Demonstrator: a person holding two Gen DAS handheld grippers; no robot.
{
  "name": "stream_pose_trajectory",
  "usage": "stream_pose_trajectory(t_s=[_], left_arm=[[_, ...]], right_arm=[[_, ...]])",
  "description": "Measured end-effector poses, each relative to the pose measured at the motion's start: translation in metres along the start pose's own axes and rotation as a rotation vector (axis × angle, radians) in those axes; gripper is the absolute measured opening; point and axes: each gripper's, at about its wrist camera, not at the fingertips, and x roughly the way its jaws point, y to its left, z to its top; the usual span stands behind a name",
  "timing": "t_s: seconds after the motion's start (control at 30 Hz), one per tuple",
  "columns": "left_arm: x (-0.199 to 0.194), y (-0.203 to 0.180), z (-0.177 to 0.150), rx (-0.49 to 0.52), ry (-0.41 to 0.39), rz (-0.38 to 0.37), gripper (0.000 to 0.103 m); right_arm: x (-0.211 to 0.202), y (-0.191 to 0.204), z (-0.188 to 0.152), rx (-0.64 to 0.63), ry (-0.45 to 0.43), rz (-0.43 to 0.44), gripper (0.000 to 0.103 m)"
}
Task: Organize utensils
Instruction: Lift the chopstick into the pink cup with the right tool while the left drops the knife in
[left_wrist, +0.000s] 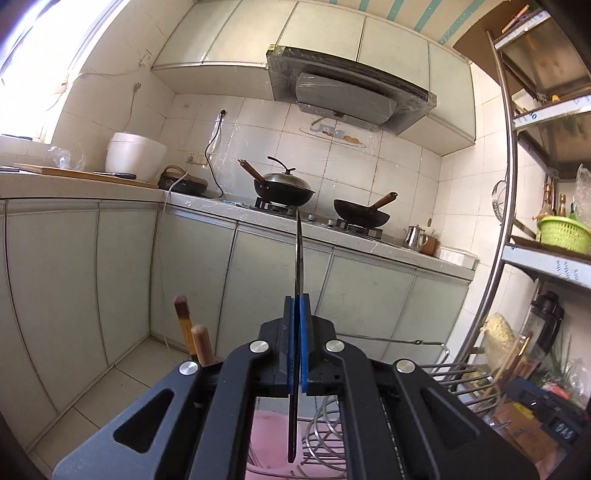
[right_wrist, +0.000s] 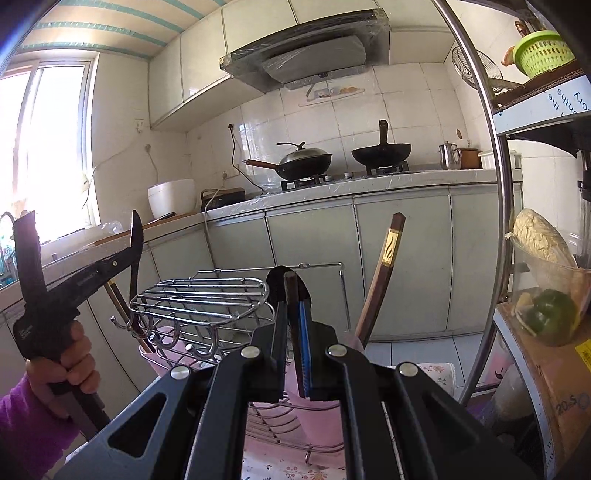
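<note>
Black and thin, a knife blade stands clamped edge-on between the blue pads of the left tongs, its long axis running near upright. The tip points up, level with the stove on the far surface, and the lower end hangs down over a pink tub beside the wire dish rack. Only a dark sliver of it shows from the left wrist.

From the right wrist, the same left tongs appear side-on to the left of the rack, gripped by a hand in a purple sleeve, with the curved black blade rising just above the rack's left end.

Right tongs are closed on a dark brown stick-like handle that stands upright, with a rounded black shape behind it; what the utensil is cannot be told. Just right of them, a brown chopstick with a gold band leans up and to the right from a pink holder.

Two wooden handle tops show left of the left tongs.
</note>
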Motion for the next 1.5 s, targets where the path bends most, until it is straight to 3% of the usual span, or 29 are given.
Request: stream_pose_trajectory(t_s=[0.23,0.4,0.63,0.9,1.17,1.5], left_arm=[[0.001,0.014,-0.024,-0.012,0.0,0.018,0.002],[-0.012,0.018,-0.023,-0.003,-0.013,-0.016,0.002],[-0.006,0.02,-0.02,0.027,-0.036,0.009,0.002],[0.005,0.021,-0.038,0.002,0.018,-0.007,0.002],[-0.009,0.026,-0.063,0.0,0.104,-0.018,0.002],[-0.011,0.023,-0.077,0.022,0.221,-0.014,0.003]], right_arm=[[0.002,0.006,-0.005,-0.022,0.009,0.008,0.006],[0.006,0.01,-0.007,-0.026,0.024,0.007,0.006],[0.011,0.011,-0.009,-0.025,0.032,-0.008,0.007],[0.016,0.01,-0.012,-0.019,0.045,-0.013,0.007],[0.019,0.009,-0.015,-0.005,0.073,-0.01,0.007],[0.03,0.01,-0.03,-0.006,0.178,-0.036,0.014]])
